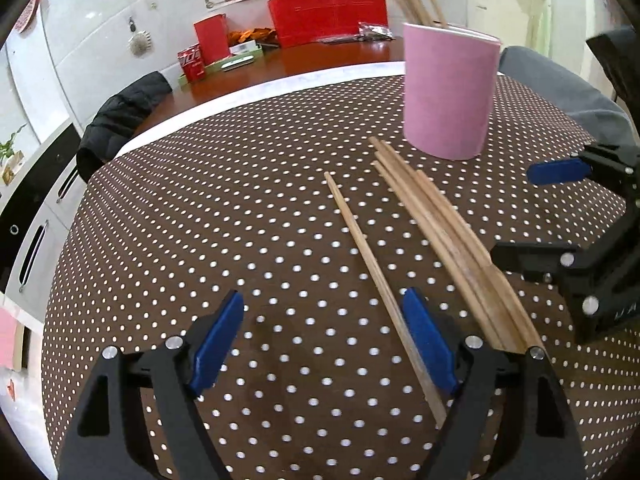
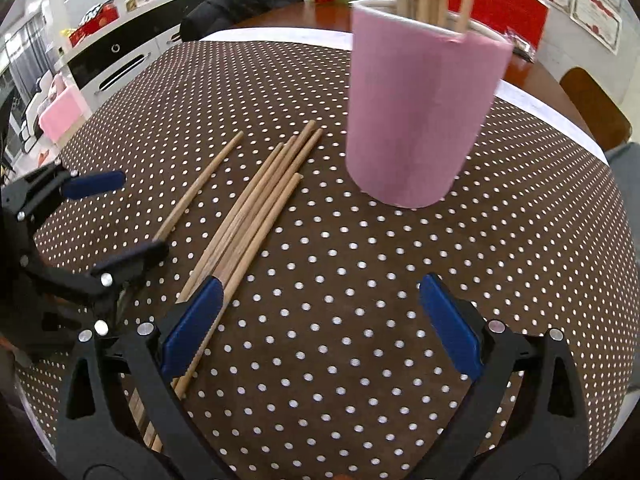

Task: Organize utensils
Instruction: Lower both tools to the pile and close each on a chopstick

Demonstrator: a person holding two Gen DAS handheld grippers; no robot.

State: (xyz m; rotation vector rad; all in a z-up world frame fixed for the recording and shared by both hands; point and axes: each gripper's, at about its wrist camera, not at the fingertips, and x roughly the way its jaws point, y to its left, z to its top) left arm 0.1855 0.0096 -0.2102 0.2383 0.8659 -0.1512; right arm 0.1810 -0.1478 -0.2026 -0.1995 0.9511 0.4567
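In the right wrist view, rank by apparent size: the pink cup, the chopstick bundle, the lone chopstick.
1. Pink cup, though nearness may exaggerate it
2. Chopstick bundle
3. Lone chopstick

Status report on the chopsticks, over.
Left gripper and right gripper open, empty. Loose wooden chopsticks lie on the dotted brown tablecloth beside the pink cylindrical holder. Path clear.

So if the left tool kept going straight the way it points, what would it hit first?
Most likely the bare dotted tablecloth. The left tool is open and angled down at it, with the single chopstick just inside its right finger. Depth is hard to judge.
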